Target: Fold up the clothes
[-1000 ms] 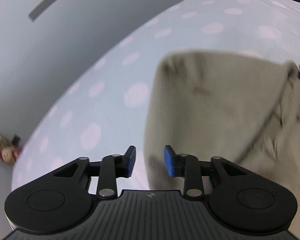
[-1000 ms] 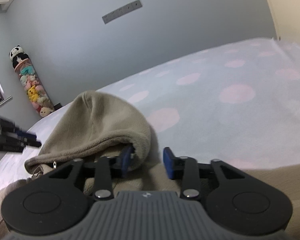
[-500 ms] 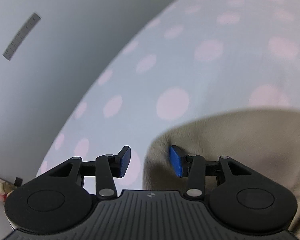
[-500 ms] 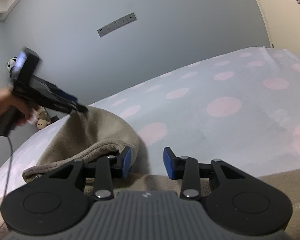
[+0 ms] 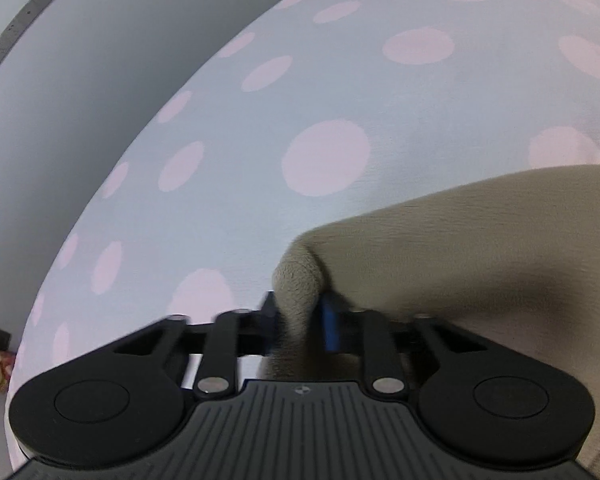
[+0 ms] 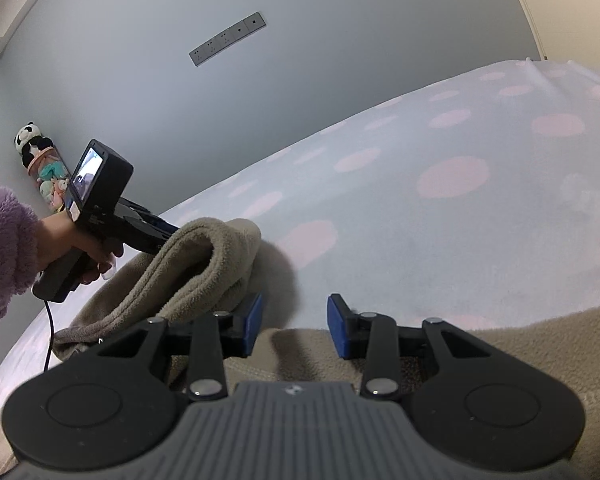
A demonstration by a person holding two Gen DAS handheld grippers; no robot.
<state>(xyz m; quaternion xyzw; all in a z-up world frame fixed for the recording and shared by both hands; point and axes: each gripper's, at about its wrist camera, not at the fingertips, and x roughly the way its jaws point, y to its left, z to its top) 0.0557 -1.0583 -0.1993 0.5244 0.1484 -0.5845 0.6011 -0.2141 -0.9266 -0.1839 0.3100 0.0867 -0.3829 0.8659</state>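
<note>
Left wrist view: the left gripper (image 5: 298, 322) was seen clamped on a bunched edge of the beige fleece garment (image 5: 460, 248), which was spread over the pale blue bedspread (image 5: 340, 80) dotted with pink. In the right wrist view, the right gripper (image 6: 294, 324) was held with its blue pads (image 6: 336, 330) apart above another part of the garment, nothing being gripped. A purple sleeve (image 6: 0, 256) was seen at the left.
</note>
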